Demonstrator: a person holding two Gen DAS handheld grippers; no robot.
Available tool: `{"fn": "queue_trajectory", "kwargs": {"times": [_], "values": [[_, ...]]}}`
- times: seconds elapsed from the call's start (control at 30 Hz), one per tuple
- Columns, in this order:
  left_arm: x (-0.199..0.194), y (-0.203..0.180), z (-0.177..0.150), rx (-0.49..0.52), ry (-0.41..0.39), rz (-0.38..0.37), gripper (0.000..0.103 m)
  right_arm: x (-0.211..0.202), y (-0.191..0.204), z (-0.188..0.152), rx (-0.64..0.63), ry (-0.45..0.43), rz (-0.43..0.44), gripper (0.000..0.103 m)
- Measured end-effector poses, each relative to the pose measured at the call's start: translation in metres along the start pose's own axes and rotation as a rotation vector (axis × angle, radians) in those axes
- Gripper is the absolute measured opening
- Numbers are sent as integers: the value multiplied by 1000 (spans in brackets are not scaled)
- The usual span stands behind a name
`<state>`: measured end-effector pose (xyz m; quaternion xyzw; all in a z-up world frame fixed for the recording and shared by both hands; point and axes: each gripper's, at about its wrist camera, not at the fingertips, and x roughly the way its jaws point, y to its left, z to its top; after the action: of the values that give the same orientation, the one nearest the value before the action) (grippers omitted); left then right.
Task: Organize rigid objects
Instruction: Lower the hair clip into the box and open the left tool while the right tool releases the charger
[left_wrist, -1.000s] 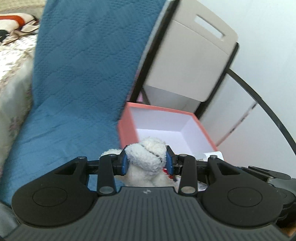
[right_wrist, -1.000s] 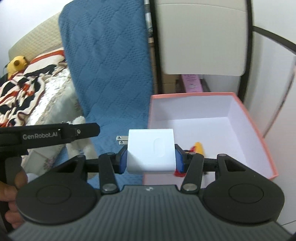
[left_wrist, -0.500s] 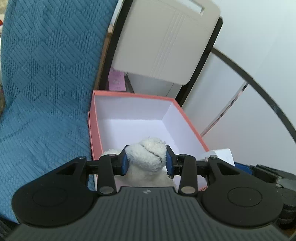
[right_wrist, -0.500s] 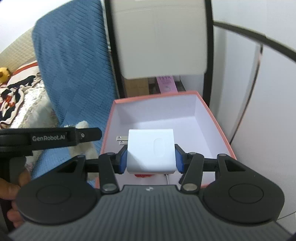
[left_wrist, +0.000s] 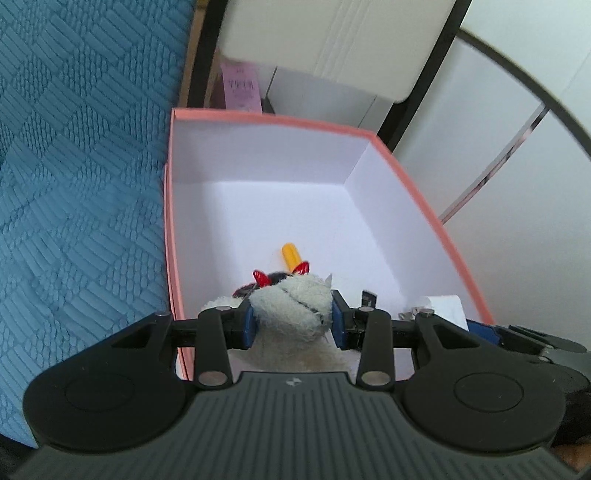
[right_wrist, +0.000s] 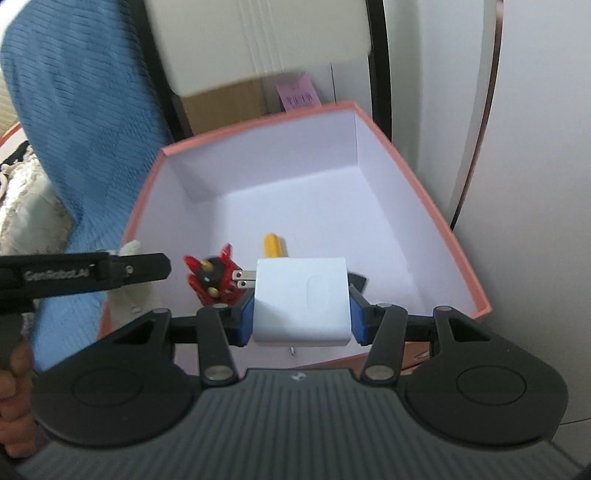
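1. Your left gripper (left_wrist: 291, 315) is clamped on a white plush toy (left_wrist: 290, 308), blue pads pressed into both sides of its fuzzy body; the jaws stand partly closed around it.
2. Your right gripper (right_wrist: 301, 317) is clamped on a white charger (right_wrist: 301, 301), pads flat against its two side faces, its two metal prongs (right_wrist: 243, 278) pointing left.
3. Both loads hang over the near end of an open box (right_wrist: 436, 206), pink outside and white inside, which stands beside a blue quilt (left_wrist: 81, 166).
4. On the box floor lie a red and black toy (right_wrist: 212, 278) and a yellow piece (right_wrist: 272, 244), close together near the middle; in the left wrist view the plush hides most of the red toy.
5. A small dark object (right_wrist: 356, 282) lies on the floor just right of the charger; what it is cannot be told.
6. In the right wrist view, your left gripper's black side bar enters from the left edge at the box's left rim, with your left hand (right_wrist: 14, 402) on its handle below.
7. In the left wrist view, the charger shows at the right, just inside the box's right wall.
8. Behind the box stand a pale chair back (right_wrist: 258, 40) on a black frame and a purple label (left_wrist: 240, 86).
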<state>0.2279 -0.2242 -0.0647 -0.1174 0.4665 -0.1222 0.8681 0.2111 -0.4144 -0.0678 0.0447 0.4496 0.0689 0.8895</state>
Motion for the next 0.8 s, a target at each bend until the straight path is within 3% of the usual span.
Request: {"fn": "queue_trajectory", "kwargs": {"times": [0.13,0.23,0.43,0.63,0.8], "values": [[19,-1,-5,5,39,15,44,22,-5,-2,11,41,10,53],[27,1,-9,1,55,34,44,31,0,-4,-47,4,5,53],[30,1,-12,18,61,65,44,51,-3,-2,-44,39,25,53],[25,3,-10,6,72,74,45,52,-3,-4,-33,45,44,53],[14,3,-9,-2,55,73,52,45,-3,-5,-19,37,34,52]]}}
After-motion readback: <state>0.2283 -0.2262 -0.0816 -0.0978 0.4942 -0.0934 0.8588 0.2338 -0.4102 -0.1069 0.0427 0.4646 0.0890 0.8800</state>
